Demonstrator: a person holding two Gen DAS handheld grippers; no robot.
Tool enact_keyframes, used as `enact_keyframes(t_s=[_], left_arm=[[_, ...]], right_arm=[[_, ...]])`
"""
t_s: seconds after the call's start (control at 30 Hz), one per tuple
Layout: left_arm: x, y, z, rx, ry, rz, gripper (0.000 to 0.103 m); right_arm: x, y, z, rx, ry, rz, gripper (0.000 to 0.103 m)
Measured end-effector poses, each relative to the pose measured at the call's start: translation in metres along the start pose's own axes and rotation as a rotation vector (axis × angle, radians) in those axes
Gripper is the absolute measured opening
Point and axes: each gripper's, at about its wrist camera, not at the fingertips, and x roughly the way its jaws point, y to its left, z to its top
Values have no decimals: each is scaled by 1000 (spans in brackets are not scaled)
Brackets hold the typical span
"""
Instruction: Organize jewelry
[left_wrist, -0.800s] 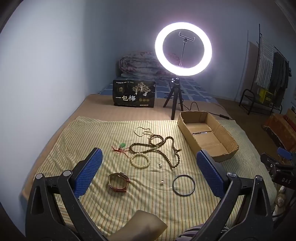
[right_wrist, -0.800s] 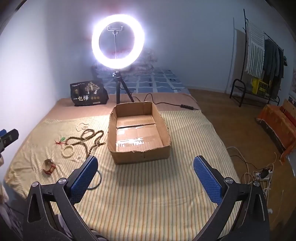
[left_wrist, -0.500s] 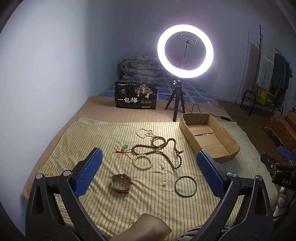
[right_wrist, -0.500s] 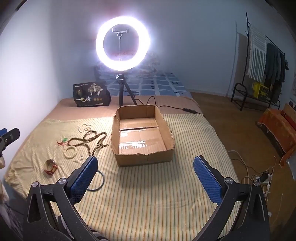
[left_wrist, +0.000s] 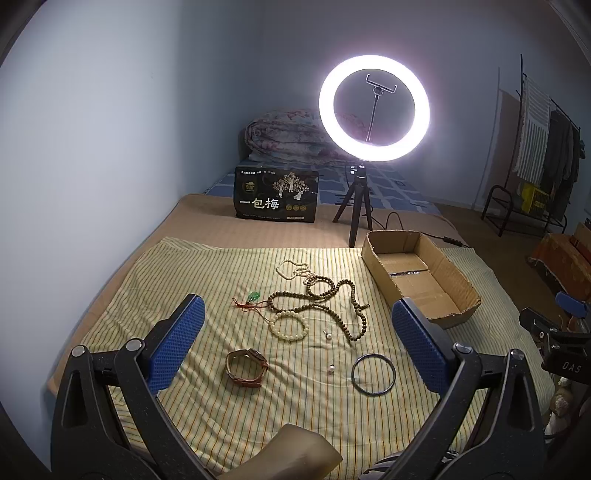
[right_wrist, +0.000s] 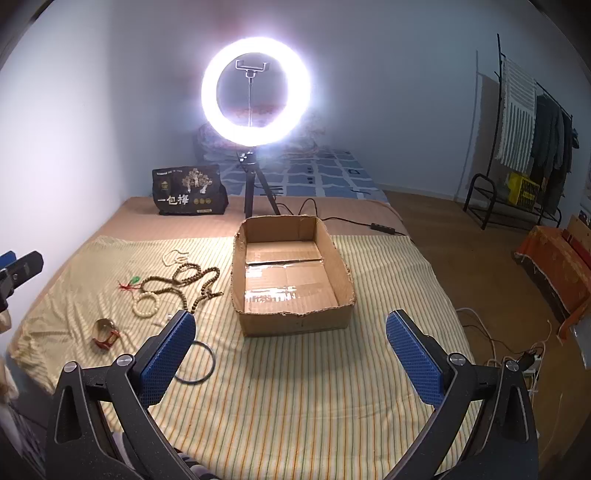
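Note:
Jewelry lies spread on a striped yellow cloth (left_wrist: 207, 280): a long brown bead necklace (left_wrist: 325, 299), a white bead bracelet (left_wrist: 289, 325), a pale bead strand (left_wrist: 291, 266), a green pendant on red cord (left_wrist: 253, 296), a brown leather watch (left_wrist: 246, 367), a dark metal bangle (left_wrist: 373, 370) and two small pearl pieces (left_wrist: 331, 369). An open, empty cardboard box (right_wrist: 291, 273) stands to their right. My left gripper (left_wrist: 295, 343) is open and empty, above the cloth near the watch. My right gripper (right_wrist: 290, 350) is open and empty, in front of the box.
A lit ring light on a tripod (left_wrist: 373, 110) stands behind the cloth, its cable trailing right. A black printed bag (left_wrist: 276, 195) stands at the back left. A folded quilt (left_wrist: 291, 136) lies by the wall. A clothes rack (right_wrist: 524, 129) and floor cables (right_wrist: 517, 354) are at the right.
Both grippers have lifted and tilted a little, so the scene sits slightly lower in both views. Nothing on the cloth has moved. Both stay open.

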Motion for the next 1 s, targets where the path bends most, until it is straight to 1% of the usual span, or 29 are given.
enact_keyframes(t_s=[1.0], left_arm=[[0,1,-2,-1,-3,-1,103]], right_arm=[[3,2,-2,-5,2,-1,103]])
